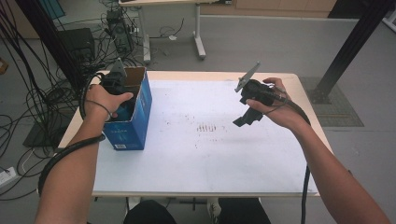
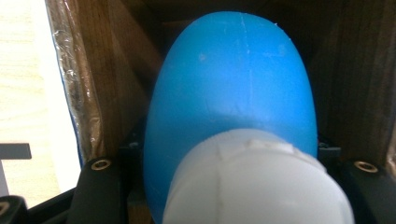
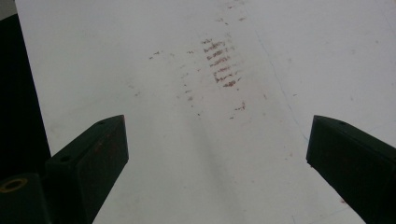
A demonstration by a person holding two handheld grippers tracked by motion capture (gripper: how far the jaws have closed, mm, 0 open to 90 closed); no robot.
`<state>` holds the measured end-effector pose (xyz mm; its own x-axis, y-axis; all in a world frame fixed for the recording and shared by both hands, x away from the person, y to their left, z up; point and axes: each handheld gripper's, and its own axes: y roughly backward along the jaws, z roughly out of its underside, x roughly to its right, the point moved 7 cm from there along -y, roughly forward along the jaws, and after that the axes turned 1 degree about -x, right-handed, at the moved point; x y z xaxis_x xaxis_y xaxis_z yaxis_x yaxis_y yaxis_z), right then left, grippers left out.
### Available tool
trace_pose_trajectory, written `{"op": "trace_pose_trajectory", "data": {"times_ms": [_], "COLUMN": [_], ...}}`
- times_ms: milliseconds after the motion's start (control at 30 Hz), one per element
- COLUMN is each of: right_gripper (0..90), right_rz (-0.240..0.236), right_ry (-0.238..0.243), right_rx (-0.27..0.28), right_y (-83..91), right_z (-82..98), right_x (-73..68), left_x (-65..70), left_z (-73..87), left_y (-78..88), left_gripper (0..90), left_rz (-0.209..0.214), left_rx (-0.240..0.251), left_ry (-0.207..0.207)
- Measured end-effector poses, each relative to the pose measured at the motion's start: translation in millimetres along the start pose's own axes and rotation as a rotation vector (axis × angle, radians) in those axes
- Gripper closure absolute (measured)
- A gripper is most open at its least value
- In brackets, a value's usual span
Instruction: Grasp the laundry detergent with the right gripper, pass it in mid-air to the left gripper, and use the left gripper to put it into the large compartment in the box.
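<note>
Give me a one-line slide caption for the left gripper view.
Left gripper holding a blue bottle with a white cap inside the cardboard box.

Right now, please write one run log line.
left gripper: shut on blue bottle, inside box | right gripper: open, above table

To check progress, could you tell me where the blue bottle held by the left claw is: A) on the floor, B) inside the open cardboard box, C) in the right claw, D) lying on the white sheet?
B: the left claw reaches into the cardboard box, and the blue bottle sits between brown box walls.
</note>
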<state>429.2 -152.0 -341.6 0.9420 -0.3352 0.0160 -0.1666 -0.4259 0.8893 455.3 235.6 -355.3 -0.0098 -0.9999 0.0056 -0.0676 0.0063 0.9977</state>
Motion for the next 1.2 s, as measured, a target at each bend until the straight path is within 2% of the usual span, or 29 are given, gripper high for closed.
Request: {"op": "trace_pose_trajectory", "data": {"times_ms": [1200], "right_gripper": [5.7], "right_rz": [0.01], "right_ry": [0.003], "right_rx": [-0.006], "right_y": [3.4], "right_z": [1.6], "right_x": [1.4], "left_x": [0.2], "left_z": [-0.3], "left_y": [-0.2], "left_gripper": [37.2], "left_rz": [-0.005], "left_rx": [-0.003], "left_ry": [-0.003]}}
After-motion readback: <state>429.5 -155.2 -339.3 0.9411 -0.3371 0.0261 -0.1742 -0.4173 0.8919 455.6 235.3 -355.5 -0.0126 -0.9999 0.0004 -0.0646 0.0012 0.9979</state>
